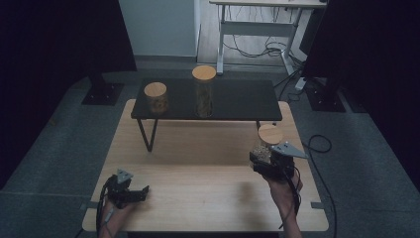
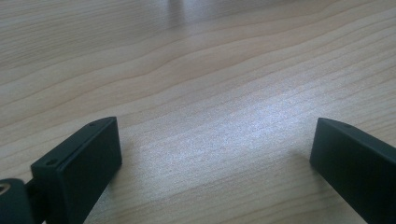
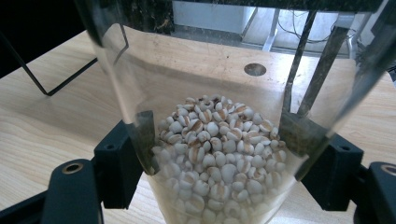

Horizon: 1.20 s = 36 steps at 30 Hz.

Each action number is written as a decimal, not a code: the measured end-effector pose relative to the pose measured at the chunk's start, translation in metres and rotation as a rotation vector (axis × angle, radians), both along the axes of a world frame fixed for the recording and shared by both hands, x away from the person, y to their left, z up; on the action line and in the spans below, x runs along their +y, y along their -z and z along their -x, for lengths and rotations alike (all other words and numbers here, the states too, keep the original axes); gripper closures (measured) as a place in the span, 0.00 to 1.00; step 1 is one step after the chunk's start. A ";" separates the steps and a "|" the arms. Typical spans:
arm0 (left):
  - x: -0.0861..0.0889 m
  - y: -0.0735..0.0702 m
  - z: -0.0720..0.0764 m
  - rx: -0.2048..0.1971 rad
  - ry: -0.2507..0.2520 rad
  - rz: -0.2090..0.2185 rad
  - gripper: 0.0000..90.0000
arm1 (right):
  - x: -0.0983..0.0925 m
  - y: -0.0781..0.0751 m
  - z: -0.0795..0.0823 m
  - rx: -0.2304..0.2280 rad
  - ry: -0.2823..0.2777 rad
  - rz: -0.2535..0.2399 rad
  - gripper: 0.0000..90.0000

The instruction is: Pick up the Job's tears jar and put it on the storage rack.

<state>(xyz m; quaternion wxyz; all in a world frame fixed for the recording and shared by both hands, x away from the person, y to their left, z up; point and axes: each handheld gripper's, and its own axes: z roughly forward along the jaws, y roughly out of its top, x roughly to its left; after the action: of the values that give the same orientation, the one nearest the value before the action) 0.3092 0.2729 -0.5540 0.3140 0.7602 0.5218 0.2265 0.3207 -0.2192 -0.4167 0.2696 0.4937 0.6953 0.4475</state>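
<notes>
Right gripper (image 1: 262, 161) is clamped on a clear jar (image 3: 215, 154) part-full of pale grains (image 3: 217, 158); the pads bite low on the glass, with the wooden lid (image 1: 270, 134) well above them. In the high view the jar looks just off the wooden table (image 1: 198, 158), though the dim light makes that hard to confirm. Left gripper (image 1: 141, 191) sits idle near the table's front edge, well apart from the jar, jaws wide with nothing between.

Risks:
- Smooth glass, low grip, weight above the pads: the jar could pivot or slide out on a quick move.
- The black shelf (image 1: 237, 99) is just beyond and above the right gripper; lifting toward it could clip the lid on the shelf edge.
- Two more lidded jars, the short one (image 1: 156, 97) and the tall one (image 1: 204, 91), stand on the shelf to the far left; a crowded placement could knock the tall one over.
- Lid fit unknown; tilting could spill grains.
</notes>
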 end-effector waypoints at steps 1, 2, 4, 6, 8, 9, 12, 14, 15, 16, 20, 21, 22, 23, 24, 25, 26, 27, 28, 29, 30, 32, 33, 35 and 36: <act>0.000 0.000 0.000 0.000 0.000 0.000 0.02 | 0.000 -0.001 -0.001 -0.001 0.001 0.001 0.27; 0.000 0.000 0.000 0.000 0.000 0.000 0.02 | 0.001 -0.002 -0.001 -0.002 0.000 0.004 0.27; 0.000 0.000 0.000 0.000 0.000 0.000 0.02 | 0.001 -0.003 -0.002 -0.004 0.000 0.007 0.27; 0.000 0.000 0.000 0.000 0.000 0.000 0.02 | 0.002 -0.005 -0.003 -0.007 -0.001 0.009 0.27; 0.000 0.000 0.000 0.000 0.001 0.000 0.02 | 0.003 -0.007 -0.004 -0.007 -0.002 0.012 0.27; 0.000 0.000 0.000 0.001 0.001 0.000 0.02 | 0.003 -0.008 -0.005 -0.009 -0.002 0.014 0.27; 0.000 0.000 0.000 0.000 0.001 0.001 0.02 | 0.004 -0.010 -0.006 -0.012 -0.003 0.014 0.27; 0.000 0.000 0.000 0.002 0.001 0.000 0.02 | 0.004 -0.012 -0.008 -0.013 -0.005 0.014 0.27; 0.000 0.000 0.000 0.000 0.001 0.000 0.02 | 0.005 -0.013 -0.008 -0.011 -0.005 0.015 0.27; 0.000 0.000 0.000 0.000 0.001 0.000 0.02 | 0.005 -0.014 -0.009 -0.013 -0.006 0.018 0.27; 0.000 0.000 0.000 0.000 0.001 0.001 0.02 | 0.006 -0.017 -0.011 -0.014 -0.008 0.019 0.27; 0.000 0.000 0.000 0.000 0.002 0.000 0.02 | 0.007 -0.018 -0.012 -0.012 -0.008 0.019 0.27; 0.000 0.000 0.000 0.000 0.002 0.000 0.02 | 0.007 -0.019 -0.013 -0.012 -0.008 0.020 0.27; 0.000 0.000 0.000 0.002 0.004 -0.002 0.02 | 0.008 -0.020 -0.013 -0.013 -0.009 0.021 0.27; 0.000 0.000 0.000 0.002 0.004 -0.002 0.02 | 0.008 -0.021 -0.014 -0.014 -0.011 0.021 0.27; 0.000 0.000 0.000 0.002 0.004 -0.002 0.02 | 0.008 -0.021 -0.015 -0.012 -0.010 0.018 0.27; 0.000 0.000 0.000 0.001 0.003 -0.001 0.02 | 0.008 -0.022 -0.015 -0.013 -0.010 0.020 0.27; 0.000 0.000 0.000 0.001 0.003 -0.001 0.02 | 0.009 -0.023 -0.016 -0.013 -0.009 0.021 0.27; 0.000 0.000 0.000 0.001 0.003 -0.001 0.02 | 0.009 -0.024 -0.017 -0.014 -0.008 0.023 0.27; 0.000 0.000 0.000 0.001 0.003 -0.001 0.02 | 0.009 -0.024 -0.018 -0.014 -0.007 0.024 0.27; 0.000 0.000 0.000 0.001 0.003 -0.001 0.02 | 0.009 -0.025 -0.018 -0.015 -0.005 0.024 0.27; 0.000 0.000 0.000 0.001 0.003 -0.001 0.02 | 0.009 -0.027 -0.020 -0.017 -0.004 0.023 0.27; 0.000 0.000 0.000 0.002 0.004 -0.001 0.02 | 0.010 -0.028 -0.020 -0.018 -0.004 0.025 0.27; 0.000 0.000 0.000 0.001 0.004 -0.001 0.02 | 0.010 -0.029 -0.021 -0.019 -0.003 0.026 0.27; 0.000 0.000 0.000 0.000 0.004 0.000 0.02 | 0.010 -0.030 -0.022 -0.019 -0.003 0.025 0.27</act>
<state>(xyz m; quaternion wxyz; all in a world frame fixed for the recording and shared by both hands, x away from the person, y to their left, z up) 0.3094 0.2732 -0.5541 0.3146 0.7611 0.5202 0.2261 0.3427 -0.2089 -0.3868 0.2818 0.4850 0.6990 0.4436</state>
